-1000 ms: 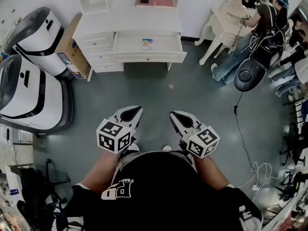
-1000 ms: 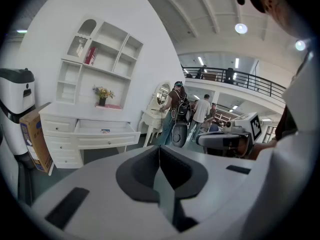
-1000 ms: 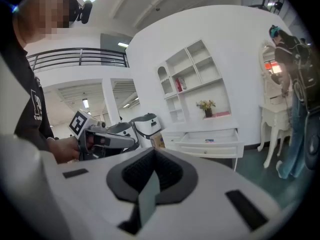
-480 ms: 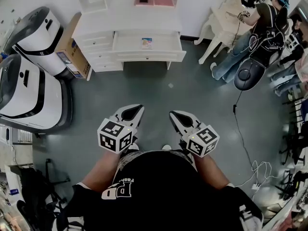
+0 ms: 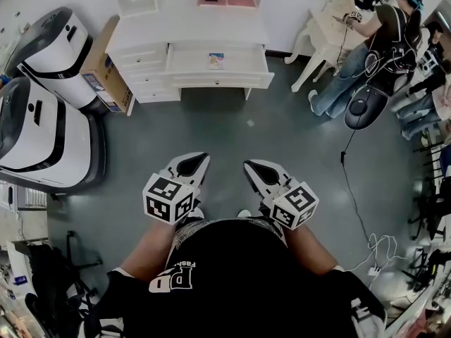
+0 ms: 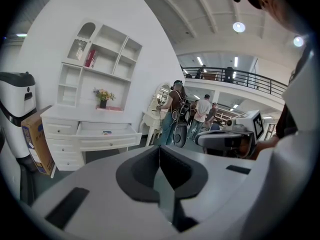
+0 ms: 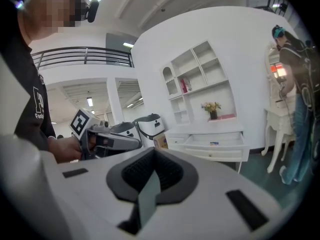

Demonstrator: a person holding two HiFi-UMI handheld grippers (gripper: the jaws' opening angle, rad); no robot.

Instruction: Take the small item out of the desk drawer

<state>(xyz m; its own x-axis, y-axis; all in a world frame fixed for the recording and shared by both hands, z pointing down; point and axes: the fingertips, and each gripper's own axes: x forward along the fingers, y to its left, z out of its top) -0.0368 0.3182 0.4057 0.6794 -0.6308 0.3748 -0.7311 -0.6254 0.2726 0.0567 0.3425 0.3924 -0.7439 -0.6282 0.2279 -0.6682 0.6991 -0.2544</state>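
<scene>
Step in hand read as the approach: walk up to the white desk (image 5: 189,32), stop square to the open drawer (image 5: 220,82), and part one gripper's jaws before reaching in from above. Left gripper (image 5: 200,159) and right gripper (image 5: 251,165) were both clenched on nothing, side by side near the body. The small item (image 5: 216,60), colourful and flat-looking, lay mid-drawer, well apart from both grippers across the floor (image 5: 282,139).

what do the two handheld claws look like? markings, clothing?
Left claw and right claw: white tapering shells, dark recess with black ribbed pads. Each carries a white cube with black square markers. Black short-sleeved shirt, white print.
</scene>
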